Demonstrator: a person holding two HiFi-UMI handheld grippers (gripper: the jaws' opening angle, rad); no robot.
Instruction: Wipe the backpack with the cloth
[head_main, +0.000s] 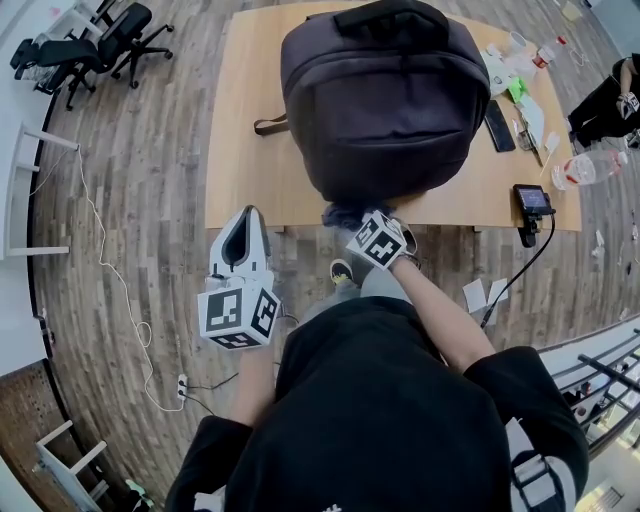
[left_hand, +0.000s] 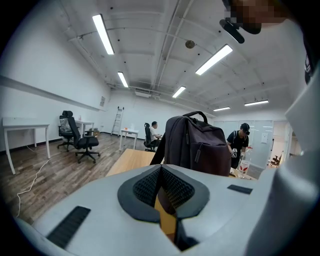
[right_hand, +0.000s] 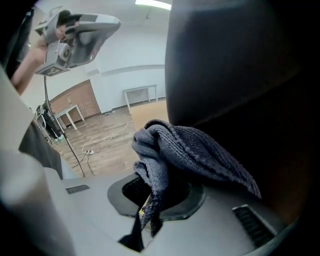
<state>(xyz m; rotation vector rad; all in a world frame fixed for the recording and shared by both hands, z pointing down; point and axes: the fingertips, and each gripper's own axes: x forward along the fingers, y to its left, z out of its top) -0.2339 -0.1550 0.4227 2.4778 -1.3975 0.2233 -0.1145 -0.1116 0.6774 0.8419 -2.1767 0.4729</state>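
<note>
Backpack (head_main: 385, 100) upright on surface (head_main: 245, 150), near its front edge, facing me. Cloth (right_hand: 185, 150) bunched, pressed against pack's lower front, just above surface edge. My right hand-held gripper (right_hand: 152, 197) clamped tight on cloth fold. My left hand-held gripper (left_hand: 161, 175) closed, empty, off to left, clear of pack, aimed toward it.

Step, I judge: wiping stroke on front face, at low end. Next move calls for firm clamp, cloth flat on fabric, sweep across face. Left could steady pack if it tips.
</note>
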